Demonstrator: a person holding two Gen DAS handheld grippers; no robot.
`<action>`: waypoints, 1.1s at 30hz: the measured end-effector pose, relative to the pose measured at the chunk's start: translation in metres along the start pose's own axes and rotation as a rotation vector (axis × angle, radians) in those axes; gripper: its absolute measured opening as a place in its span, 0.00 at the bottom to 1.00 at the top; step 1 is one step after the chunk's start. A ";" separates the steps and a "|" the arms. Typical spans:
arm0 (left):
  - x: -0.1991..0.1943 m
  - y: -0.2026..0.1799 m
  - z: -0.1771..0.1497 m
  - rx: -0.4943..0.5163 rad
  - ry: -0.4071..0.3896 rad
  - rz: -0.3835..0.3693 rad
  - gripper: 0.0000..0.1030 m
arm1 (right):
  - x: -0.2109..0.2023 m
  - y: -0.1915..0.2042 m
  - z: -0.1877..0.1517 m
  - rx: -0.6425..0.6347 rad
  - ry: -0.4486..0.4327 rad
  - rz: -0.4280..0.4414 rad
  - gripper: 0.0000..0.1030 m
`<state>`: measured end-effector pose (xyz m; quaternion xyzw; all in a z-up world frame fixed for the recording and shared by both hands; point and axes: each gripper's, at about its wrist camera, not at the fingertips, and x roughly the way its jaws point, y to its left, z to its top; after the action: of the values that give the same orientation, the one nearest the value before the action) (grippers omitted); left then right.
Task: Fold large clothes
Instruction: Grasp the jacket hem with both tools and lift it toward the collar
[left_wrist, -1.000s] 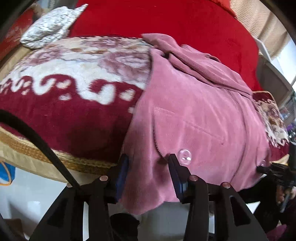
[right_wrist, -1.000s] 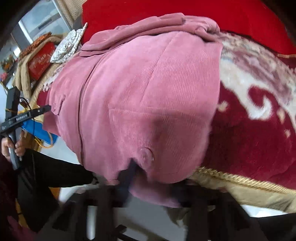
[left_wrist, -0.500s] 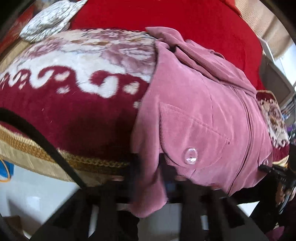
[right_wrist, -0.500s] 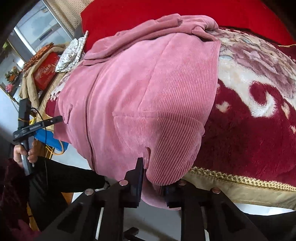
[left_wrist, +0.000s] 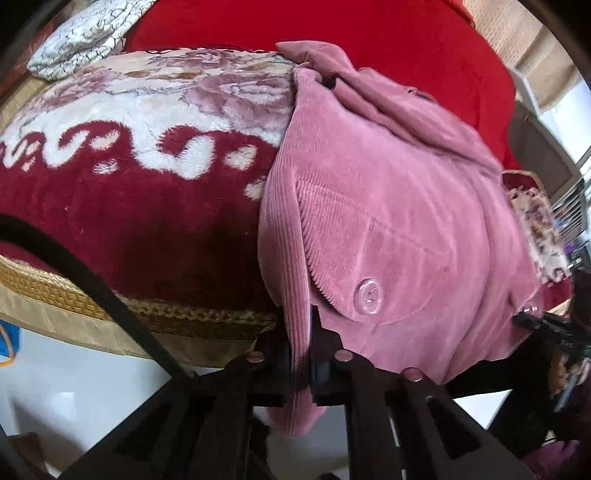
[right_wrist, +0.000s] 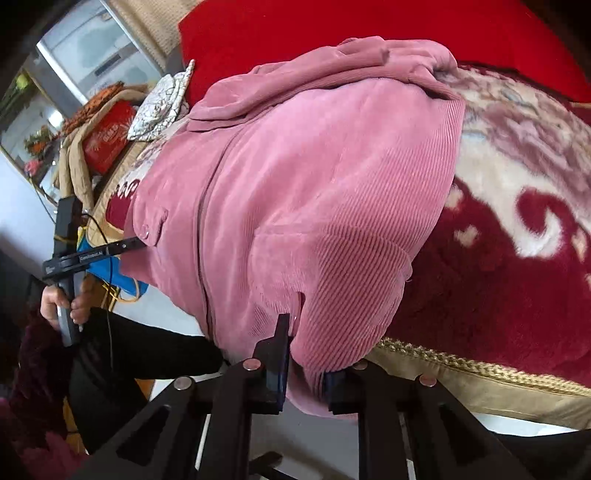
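Only leftward: jacket's (left_wrist: 388, 206) clear button (left_wrist: 367, 295).

Illumination is daylight, bright and even, entering from the overexposed window (left_wrist: 580, 122) at the right edge of the left wrist view and the pale glazed area (right_wrist: 85, 48) at upper left of the right wrist view. The pink corduroy jacket (left_wrist: 388, 206) shows a soft sheen near its clear plastic button (left_wrist: 368, 296); ribbing is sharp at centre, smeared toward the right edge. Deep shadow lies on the dark red and cream patterned plush blanket (left_wrist: 147, 206) beside the hem. Both views bow strongly, with black vignetted corners. The black left gripper (left_wrist: 299, 354) and black right gripper (right_wrist: 306, 373) read as underexposed silhouettes.
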<state>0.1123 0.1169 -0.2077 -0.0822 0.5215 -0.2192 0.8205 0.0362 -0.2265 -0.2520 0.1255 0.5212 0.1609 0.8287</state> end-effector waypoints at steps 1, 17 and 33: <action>-0.003 -0.001 0.000 0.003 -0.008 -0.008 0.05 | -0.004 0.001 0.001 -0.008 -0.011 -0.002 0.14; -0.096 -0.045 0.186 0.013 -0.292 -0.302 0.05 | -0.088 -0.036 0.160 0.147 -0.408 0.232 0.12; 0.117 0.036 0.323 -0.451 -0.070 -0.401 0.10 | 0.075 -0.223 0.301 0.706 -0.322 0.454 0.25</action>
<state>0.4520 0.0661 -0.1740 -0.3713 0.5017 -0.2525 0.7394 0.3691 -0.4131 -0.2694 0.5354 0.3676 0.1292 0.7493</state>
